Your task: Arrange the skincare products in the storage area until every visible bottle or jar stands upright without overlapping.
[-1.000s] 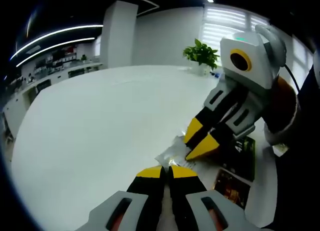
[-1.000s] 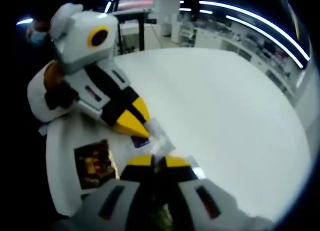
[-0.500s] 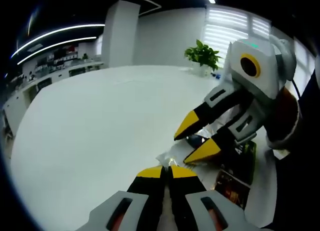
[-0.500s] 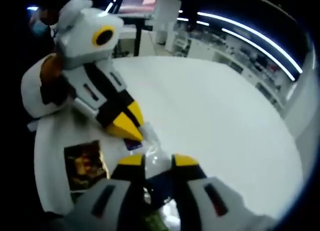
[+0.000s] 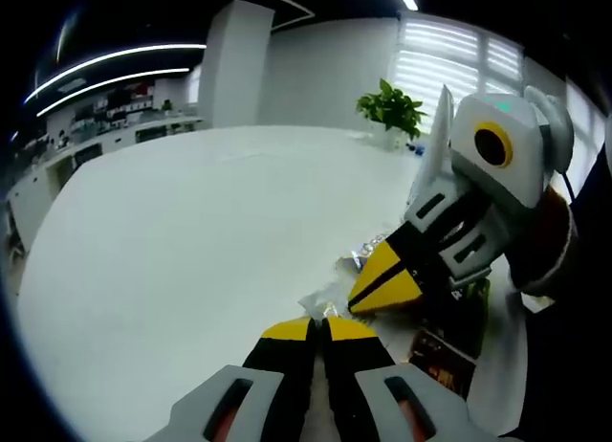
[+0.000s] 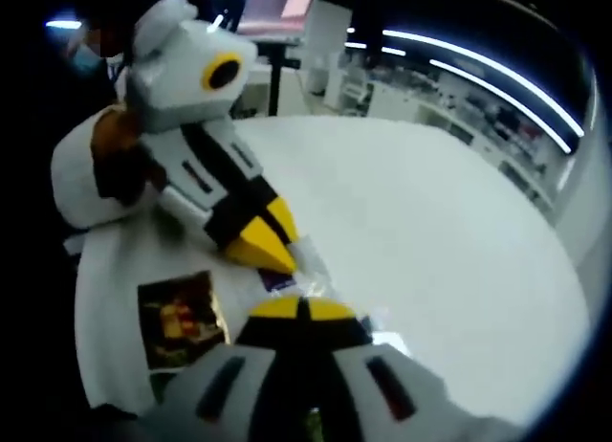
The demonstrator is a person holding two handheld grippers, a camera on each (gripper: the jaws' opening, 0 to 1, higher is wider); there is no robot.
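both grippers [image 5: 319,325] [image 6: 299,309] pinch a clear packet [image 5: 320,300] between them

The tabletop [image 5: 182,232] is bare white surface ahead and to the left of the left tool [image 5: 318,329], giving unobstructed passage there. To its right, the right tool [image 5: 382,281] stands just beside it, tips nearly meeting over a clear plastic packet [image 5: 320,298]. A dark printed card [image 5: 442,354] lies beyond. A potted plant [image 5: 390,105] stands at the far edge, well apart.
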